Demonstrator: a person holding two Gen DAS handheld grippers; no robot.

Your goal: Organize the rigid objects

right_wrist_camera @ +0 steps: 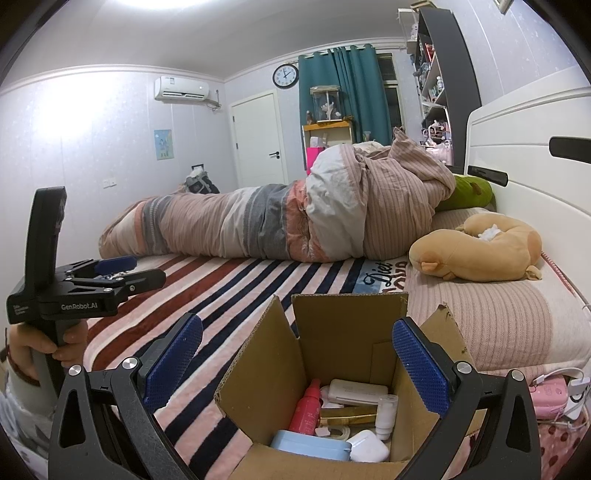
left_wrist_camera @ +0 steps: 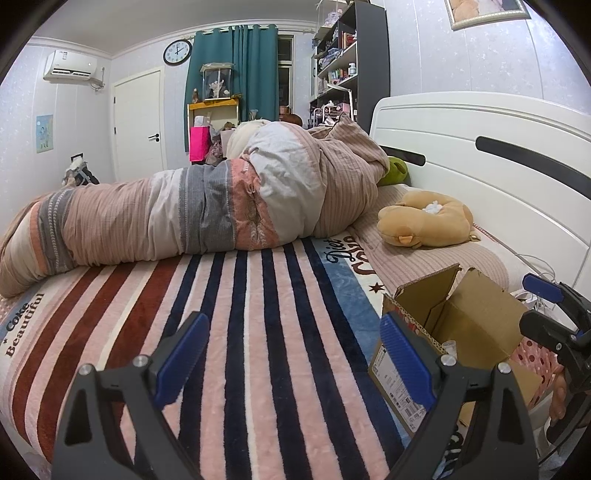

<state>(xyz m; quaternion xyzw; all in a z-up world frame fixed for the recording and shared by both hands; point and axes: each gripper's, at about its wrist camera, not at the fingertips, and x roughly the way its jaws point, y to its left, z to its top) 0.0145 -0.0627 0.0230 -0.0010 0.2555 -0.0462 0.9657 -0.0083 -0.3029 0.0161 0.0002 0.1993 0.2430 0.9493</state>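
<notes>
The cardboard box (right_wrist_camera: 332, 373) opens upward; striped bed (left_wrist_camera: 229, 314) lies bare toward 10 o'clock. Both grippers' fingers (right_wrist_camera: 421, 365) stand apart, empty.

Bed (right_wrist_camera: 258, 295): cardboard box (right_wrist_camera: 332, 354), rolled duvet (right_wrist_camera: 277, 221), plush (right_wrist_camera: 476, 251).

You get even, cool indoor light; in the right wrist view a ceiling lamp (right_wrist_camera: 177, 3) blows out the top edge and throws white glare on the left wall (right_wrist_camera: 74, 122). Both views bend strongly at the rim, with black corners. Focus holds sharp from the gripper pads to the clock (left_wrist_camera: 177, 52); shadows stay soft
</notes>
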